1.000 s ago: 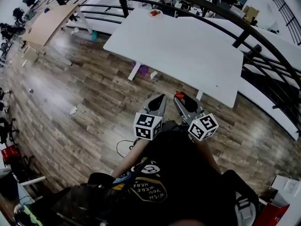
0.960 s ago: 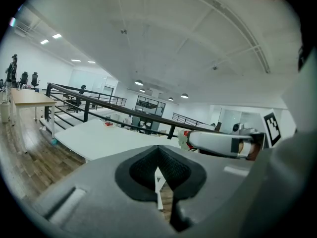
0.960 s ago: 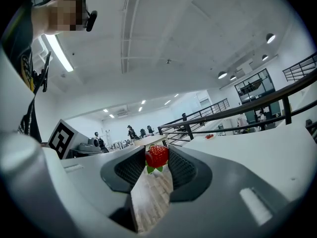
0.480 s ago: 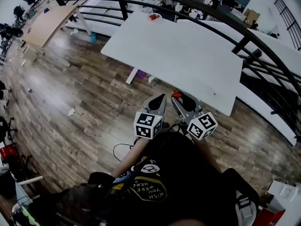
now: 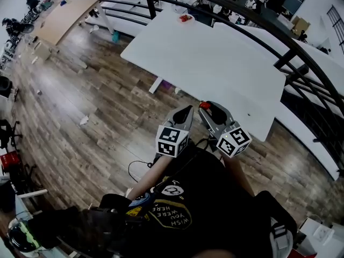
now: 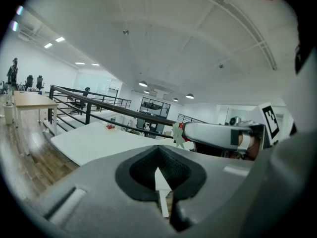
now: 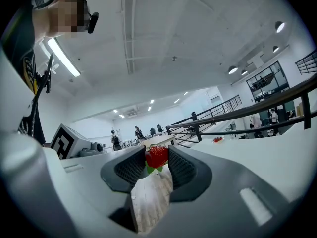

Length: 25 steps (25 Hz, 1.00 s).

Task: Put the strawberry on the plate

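Observation:
A red strawberry (image 7: 157, 156) with green leaves is pinched between the jaws of my right gripper (image 7: 157, 158). In the head view that strawberry (image 5: 204, 105) shows at the tip of the right gripper (image 5: 206, 107), just short of the white table's near edge. My left gripper (image 5: 186, 110) is held beside it, jaws closed together with nothing between them. From the left gripper (image 6: 159, 175) view, the strawberry (image 6: 181, 133) sticks out of the right gripper's tip. A small plate (image 5: 185, 19) with red fruit on it sits at the table's far edge, also visible as a plate (image 7: 217, 140) from the right gripper.
A large white table (image 5: 215, 63) stands ahead on the wooden floor (image 5: 80, 112). A black railing (image 5: 279, 31) curves behind and to the right of it. A wooden table (image 5: 62, 18) stands at the far left. Both grippers hover over the floor in front of the person's body.
The view has shifted slightly; both grippers have edged a little closer to the white table's near edge. The strawberry stays held in the right gripper.

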{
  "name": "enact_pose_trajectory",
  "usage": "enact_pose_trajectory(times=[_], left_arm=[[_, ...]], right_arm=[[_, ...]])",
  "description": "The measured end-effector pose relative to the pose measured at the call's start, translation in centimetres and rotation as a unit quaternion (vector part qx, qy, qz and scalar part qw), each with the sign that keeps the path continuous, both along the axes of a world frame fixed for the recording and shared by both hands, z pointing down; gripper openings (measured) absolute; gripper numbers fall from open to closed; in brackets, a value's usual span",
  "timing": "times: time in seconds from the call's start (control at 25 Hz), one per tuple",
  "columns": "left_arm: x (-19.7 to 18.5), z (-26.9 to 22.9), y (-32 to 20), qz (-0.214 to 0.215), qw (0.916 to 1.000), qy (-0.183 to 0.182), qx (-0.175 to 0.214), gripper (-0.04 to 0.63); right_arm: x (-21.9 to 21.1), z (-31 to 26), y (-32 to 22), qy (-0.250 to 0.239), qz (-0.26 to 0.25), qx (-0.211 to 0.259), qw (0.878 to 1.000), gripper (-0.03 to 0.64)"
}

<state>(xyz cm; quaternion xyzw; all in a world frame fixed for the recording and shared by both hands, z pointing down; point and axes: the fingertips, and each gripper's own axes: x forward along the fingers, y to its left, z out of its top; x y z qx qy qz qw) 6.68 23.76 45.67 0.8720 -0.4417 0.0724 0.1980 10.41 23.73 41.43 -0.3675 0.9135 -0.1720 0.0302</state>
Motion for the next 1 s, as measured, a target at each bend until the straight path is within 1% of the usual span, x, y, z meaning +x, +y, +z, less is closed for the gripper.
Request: enact_pose_trajectory(times=[0.16,0.28,0.52,0.72,0.8,0.92,1.0], left_arm=[[0.0,-0.1,-2.0,0.009,0.9998,-0.016,0.008,-0.002],[-1.0,-0.5,-3.8,0.012,0.9997,-0.021,0.008,0.000],[-3.4,-1.2,-5.7,0.025,0.9996,-0.013,0.003,0.000],[-4.5,-1.3,-6.9,0.041,0.9990,-0.011,0.017,0.000],[-5.1,-0.8,-6.8,0.043,0.9990,-0.006,0.011,0.000],[-6.2,0.2,-6.4,0.040,0.9991,0.007,-0.010,0.000],[-6.5,0.9,-6.3,0.041,0.9990,0.006,-0.019,0.000]], right_arm=[[0.4,0.3,-1.5,-0.007,0.013,-0.010,1.000,0.146],[0.0,0.1,-3.1,-0.008,0.024,-0.014,1.000,0.146],[-2.0,-1.0,-5.0,-0.008,0.040,-0.008,0.999,0.146],[-3.9,-0.6,-6.1,-0.007,0.046,-0.006,0.999,0.146],[-4.6,-0.2,-6.1,-0.006,0.047,-0.010,0.999,0.146],[-5.3,0.1,-5.9,-0.003,0.053,-0.013,0.999,0.146],[-5.3,0.3,-5.9,0.000,0.058,-0.017,0.998,0.146]])
